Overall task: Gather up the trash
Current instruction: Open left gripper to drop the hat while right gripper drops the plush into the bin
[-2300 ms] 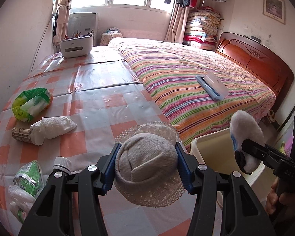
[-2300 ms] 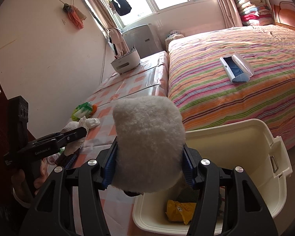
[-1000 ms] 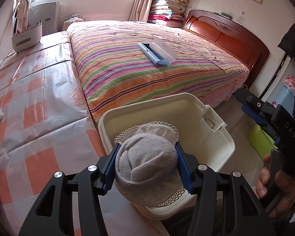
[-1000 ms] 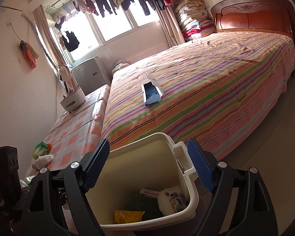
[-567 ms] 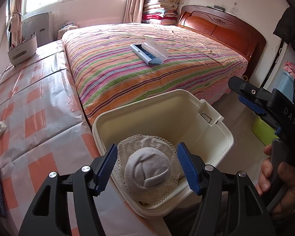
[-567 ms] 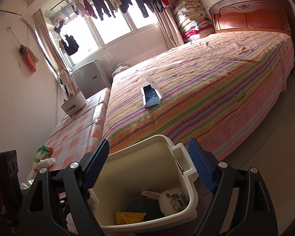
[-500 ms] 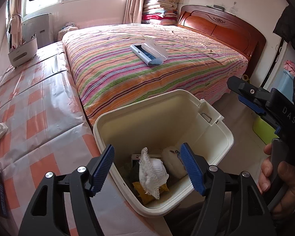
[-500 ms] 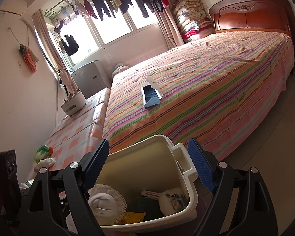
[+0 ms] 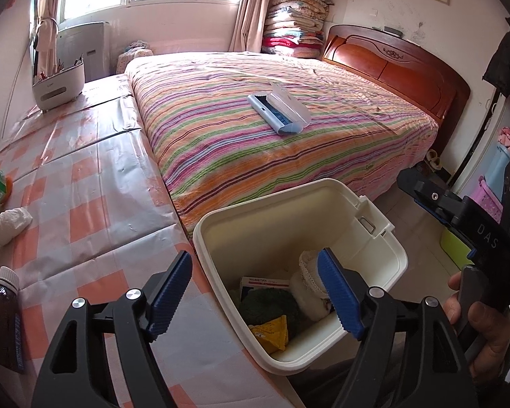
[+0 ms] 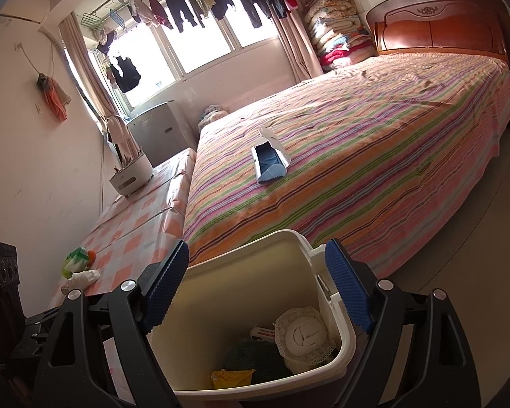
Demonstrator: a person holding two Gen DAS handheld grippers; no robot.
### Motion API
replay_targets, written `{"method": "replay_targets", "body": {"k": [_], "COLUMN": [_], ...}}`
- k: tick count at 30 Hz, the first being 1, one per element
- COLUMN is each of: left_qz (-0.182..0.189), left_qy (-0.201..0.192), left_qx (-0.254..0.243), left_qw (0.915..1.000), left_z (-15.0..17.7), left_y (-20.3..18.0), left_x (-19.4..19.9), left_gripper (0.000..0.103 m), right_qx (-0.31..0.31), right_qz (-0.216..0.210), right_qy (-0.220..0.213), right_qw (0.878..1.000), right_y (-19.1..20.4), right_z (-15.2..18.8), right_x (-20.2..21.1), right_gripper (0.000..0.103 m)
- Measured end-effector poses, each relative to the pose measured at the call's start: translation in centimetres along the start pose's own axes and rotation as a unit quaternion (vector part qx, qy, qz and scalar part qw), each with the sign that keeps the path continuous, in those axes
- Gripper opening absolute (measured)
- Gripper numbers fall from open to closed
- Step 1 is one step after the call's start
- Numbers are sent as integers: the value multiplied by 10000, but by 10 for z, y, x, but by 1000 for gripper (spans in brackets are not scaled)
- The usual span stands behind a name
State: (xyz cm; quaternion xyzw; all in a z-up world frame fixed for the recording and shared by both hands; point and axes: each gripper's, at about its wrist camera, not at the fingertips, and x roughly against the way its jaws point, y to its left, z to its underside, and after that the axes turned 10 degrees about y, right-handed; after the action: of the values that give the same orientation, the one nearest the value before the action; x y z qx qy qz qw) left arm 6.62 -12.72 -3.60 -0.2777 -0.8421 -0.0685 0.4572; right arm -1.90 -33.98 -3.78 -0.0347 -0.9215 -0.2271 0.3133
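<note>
From the left wrist, the left gripper [image 9: 255,292] hangs with jaws spread and empty over the cream bin [image 9: 384,238]; the drop looks done, so the next move calls for fetching the crumpled white wrapper [image 9: 5,226] and brown bottle [image 9: 6,319] on the checkered table [image 9: 95,183]. From the right wrist, the right gripper [image 10: 256,289] is likewise spread and empty, and only here does the lace-edged sock roll [image 10: 304,335] show whole in the bin.

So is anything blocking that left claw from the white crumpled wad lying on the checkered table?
Nothing visible does. The left claw is open above the bin, and the white wad lies off to its left on bare checkered cloth, with no object between.
</note>
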Motion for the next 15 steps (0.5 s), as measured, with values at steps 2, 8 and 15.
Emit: {"method": "replay_targets", "body": {"k": [2, 8, 15], "left_qz": [1, -66, -161], "left_qy": [-34, -122, -271], "left_qx": [54, 203, 414], "left_qw": [10000, 9997, 9986], "left_z": [0, -2, -2], "left_y": [5, 18, 40], "left_x": [5, 16, 32], "left_gripper": [74, 74, 74], "right_qx": [59, 179, 317], "right_qz": [-35, -169, -391], "right_qy": [25, 99, 202], "right_qw": [10000, 9996, 9985], "right_y": [6, 23, 48], "right_z": [1, 2, 5], "right_x": [-1, -7, -15], "right_gripper": [81, 83, 83]}}
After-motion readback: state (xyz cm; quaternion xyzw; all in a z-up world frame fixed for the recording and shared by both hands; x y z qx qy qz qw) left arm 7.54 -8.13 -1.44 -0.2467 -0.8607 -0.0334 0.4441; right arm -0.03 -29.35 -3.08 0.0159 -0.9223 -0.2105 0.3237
